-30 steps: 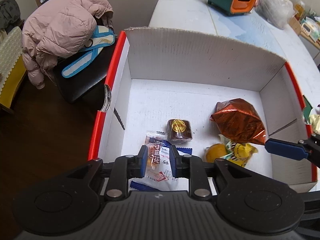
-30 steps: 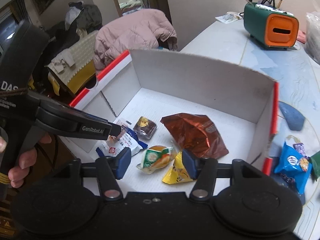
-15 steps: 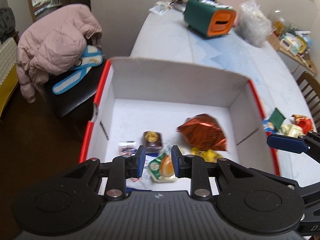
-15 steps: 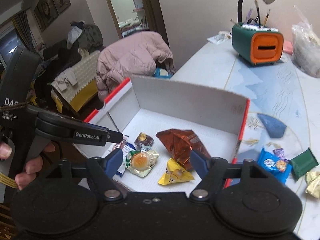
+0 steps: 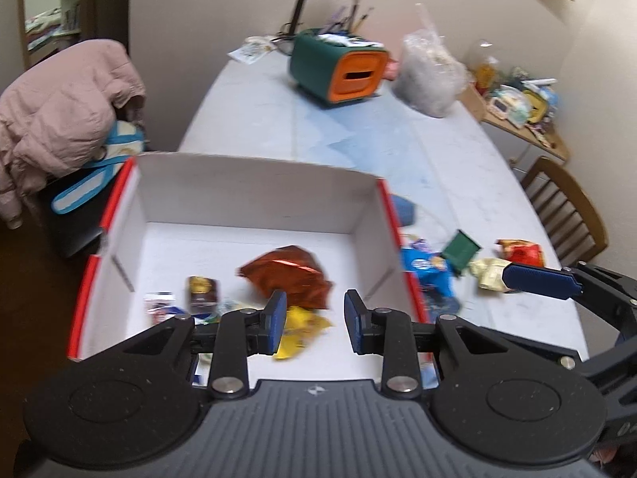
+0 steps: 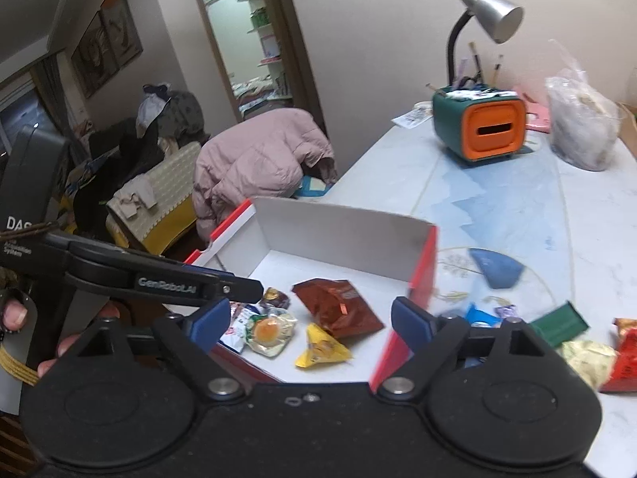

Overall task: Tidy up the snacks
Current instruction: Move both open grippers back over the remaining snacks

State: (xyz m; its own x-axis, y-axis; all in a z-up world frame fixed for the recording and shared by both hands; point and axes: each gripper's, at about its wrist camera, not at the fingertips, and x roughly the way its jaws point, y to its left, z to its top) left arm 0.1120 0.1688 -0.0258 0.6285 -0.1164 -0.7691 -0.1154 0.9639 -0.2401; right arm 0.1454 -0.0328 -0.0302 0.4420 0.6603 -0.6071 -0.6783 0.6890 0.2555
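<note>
I see both fisheye views under dim, warm indoor light, corners vignetted black and straight edges bowed. Motion blur smears the snacks [image 5: 286, 275] in the box [image 5: 254, 195]; the doorway [image 6: 247, 40] glows brightest. The desk lamp [image 6: 491, 16] appears unlit, and shadows stay soft.

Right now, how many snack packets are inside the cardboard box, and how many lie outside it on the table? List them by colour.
In the box: 5 (copper bag, yellow packet, clear packet, brown cake, white-blue packet)
On the table: 4 (blue packet, green packet, pale yellow packet, red packet)
Total: 9
</note>
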